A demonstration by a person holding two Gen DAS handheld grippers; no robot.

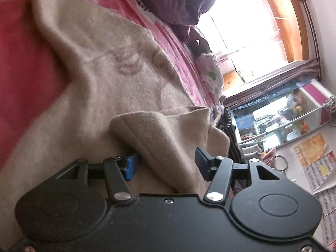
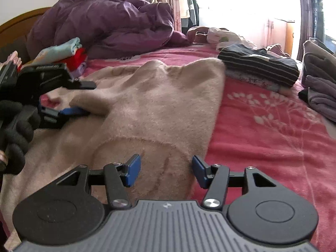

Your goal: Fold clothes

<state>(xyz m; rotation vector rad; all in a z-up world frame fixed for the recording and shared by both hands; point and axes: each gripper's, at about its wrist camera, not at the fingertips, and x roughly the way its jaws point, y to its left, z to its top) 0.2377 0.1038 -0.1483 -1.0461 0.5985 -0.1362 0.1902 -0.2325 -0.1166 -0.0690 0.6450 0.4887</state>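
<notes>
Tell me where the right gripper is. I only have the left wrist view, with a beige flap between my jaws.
Observer: The right gripper is at the near edge of the beige garment, where it meets the pink blanket. Its jaws are open and no fabric is pinched.
Operator: Report what sits beyond my left gripper.
Observer: Past the left gripper there is a folded stack, light blue on red, in front of the purple duvet.
Operator: Name anything at the far right.
Observer: Folded grey clothes are piled at the right edge of the blanket.
</notes>
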